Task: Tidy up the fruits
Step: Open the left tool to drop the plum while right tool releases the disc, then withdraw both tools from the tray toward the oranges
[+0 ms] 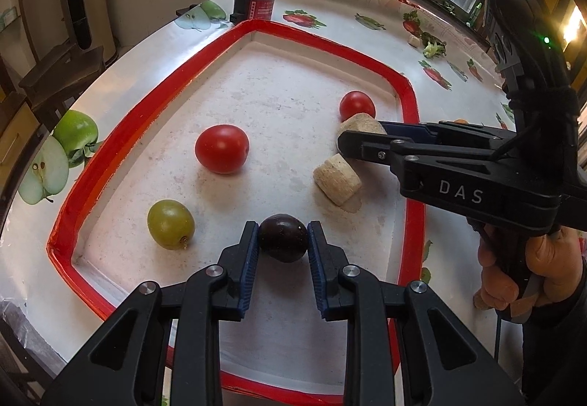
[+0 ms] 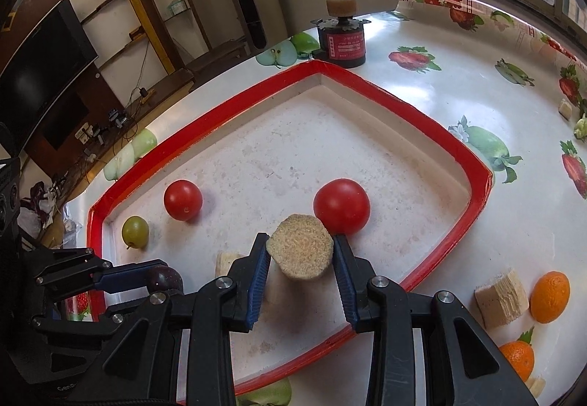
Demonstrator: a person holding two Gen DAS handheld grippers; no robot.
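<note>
My left claw (image 1: 282,240) is pinched snug on a dark purple round grape (image 1: 282,238), hanging low over the white tray with the red rim (image 1: 143,119). My right claw (image 2: 301,253) is clamped on a beige porous sponge-like round chunk (image 2: 300,246), right next to a red tomato (image 2: 341,206). The left cam also catches a second beige chunk (image 1: 337,179) lying on the tray floor; only the right cam shows two oranges (image 2: 549,296) outside on the fruit-print tablecloth (image 2: 422,83).

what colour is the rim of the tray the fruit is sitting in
The tray's rim is bright red around an off-white floor, clearest in the right wrist view.
</note>
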